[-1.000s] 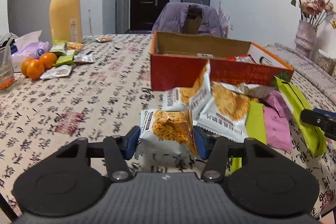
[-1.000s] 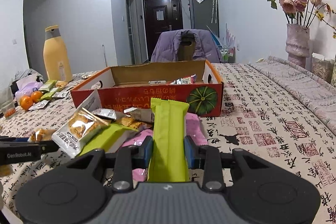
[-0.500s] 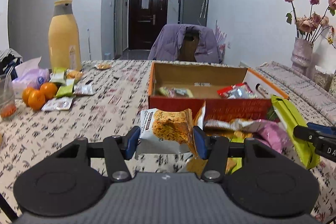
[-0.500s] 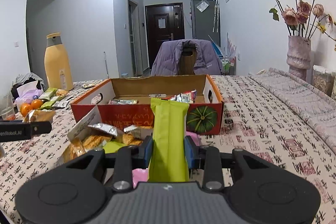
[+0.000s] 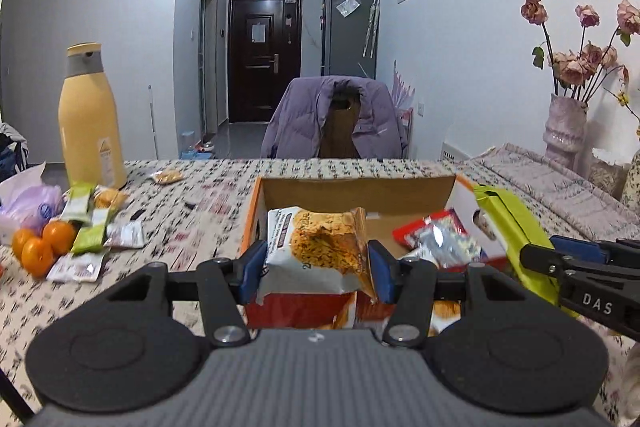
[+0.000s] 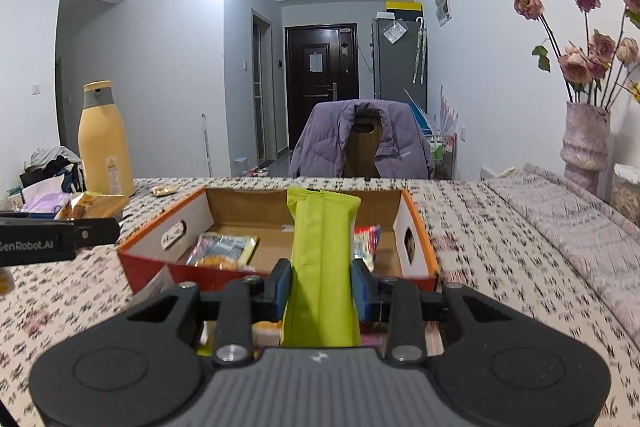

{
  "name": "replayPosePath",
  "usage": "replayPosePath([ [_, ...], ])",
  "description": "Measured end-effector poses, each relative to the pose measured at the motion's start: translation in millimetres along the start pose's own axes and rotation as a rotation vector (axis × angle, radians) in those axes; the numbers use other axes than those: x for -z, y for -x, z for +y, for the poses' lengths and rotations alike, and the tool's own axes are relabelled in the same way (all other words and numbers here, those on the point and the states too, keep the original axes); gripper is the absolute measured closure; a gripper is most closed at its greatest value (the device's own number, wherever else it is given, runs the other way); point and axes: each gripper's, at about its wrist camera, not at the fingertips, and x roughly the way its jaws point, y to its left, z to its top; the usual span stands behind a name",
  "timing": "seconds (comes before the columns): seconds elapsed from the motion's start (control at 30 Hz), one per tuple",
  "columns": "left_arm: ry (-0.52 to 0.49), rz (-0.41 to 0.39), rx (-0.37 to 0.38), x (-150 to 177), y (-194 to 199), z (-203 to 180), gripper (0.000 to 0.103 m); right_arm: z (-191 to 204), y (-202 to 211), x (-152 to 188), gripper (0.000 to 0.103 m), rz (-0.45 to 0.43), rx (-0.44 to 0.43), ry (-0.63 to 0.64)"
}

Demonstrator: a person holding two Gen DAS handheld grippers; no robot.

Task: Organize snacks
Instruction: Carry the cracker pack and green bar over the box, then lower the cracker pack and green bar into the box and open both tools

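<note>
My left gripper point(image 5: 316, 267) is shut on a white and orange snack packet point(image 5: 320, 247), held in the air at the near wall of the open orange cardboard box point(image 5: 352, 187). My right gripper point(image 6: 322, 287) is shut on a long lime-green snack bar point(image 6: 324, 259), upright, also lifted at the box's point(image 6: 416, 227) near side. In the left wrist view the green bar point(image 5: 516, 231) and the right gripper's fingers point(image 5: 576, 263) show at the right. Inside the box lie a red and silver packet point(image 5: 436, 235) and a yellow-edged packet point(image 6: 224, 251).
A tall yellow bottle point(image 5: 90, 119) stands at the back left of the patterned table point(image 6: 500, 239). Near it lie oranges point(image 5: 40, 243), small snack packets point(image 5: 86, 223) and a purple bag point(image 5: 28, 203). A chair with a purple jacket point(image 5: 332, 119) stands behind; a vase of flowers point(image 5: 564, 131) is at the right.
Both grippers have risen from the snack pile with their packets and moved toward the box. The box's inside now shows beyond both held snacks.
</note>
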Motion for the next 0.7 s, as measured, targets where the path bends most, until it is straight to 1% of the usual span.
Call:
replayPosePath([
  [0.17,0.002,-0.003,0.005,-15,-24,-4,0.048,-4,-25,-18,0.072,-0.004,0.001,0.006],
  [0.4,0.01,0.015,0.014,-33,-64,-6,0.048,-9,-62,-38,0.072,0.005,0.007,0.001],
  [0.6,0.025,0.037,0.012,-40,-99,-6,0.048,-13,-94,-48,0.072,0.018,0.008,-0.008],
  [0.7,0.045,0.043,0.004,-39,-114,-4,0.048,-17,-107,-48,0.072,0.021,0.011,-0.025],
])
